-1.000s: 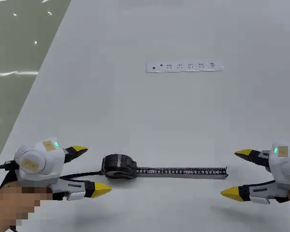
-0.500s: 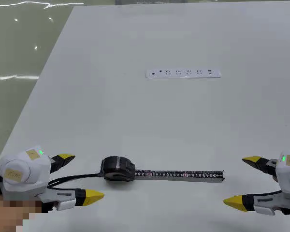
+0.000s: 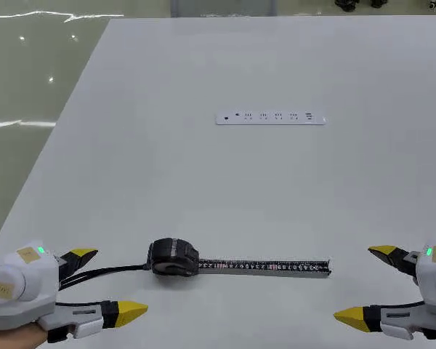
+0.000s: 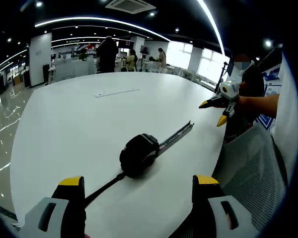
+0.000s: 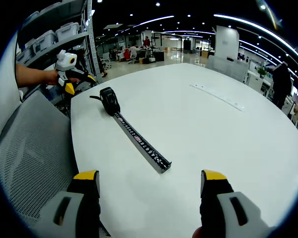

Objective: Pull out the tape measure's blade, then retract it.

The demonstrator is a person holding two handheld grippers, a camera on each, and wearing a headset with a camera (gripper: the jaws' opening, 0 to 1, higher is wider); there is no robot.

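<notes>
Tape measure (image 3: 174, 257), blade (image 3: 265, 267) out

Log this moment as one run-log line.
tape measure: lying on table, blade extended | left gripper: open, holding nothing | right gripper: open, holding nothing

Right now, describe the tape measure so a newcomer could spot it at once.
On the white table, look near the front edge, between the left tongs and the right tongs. The tape measure is the round black case there, its numbered blade lying flat toward the right; the white power strip farther back is flat and pale.
</notes>
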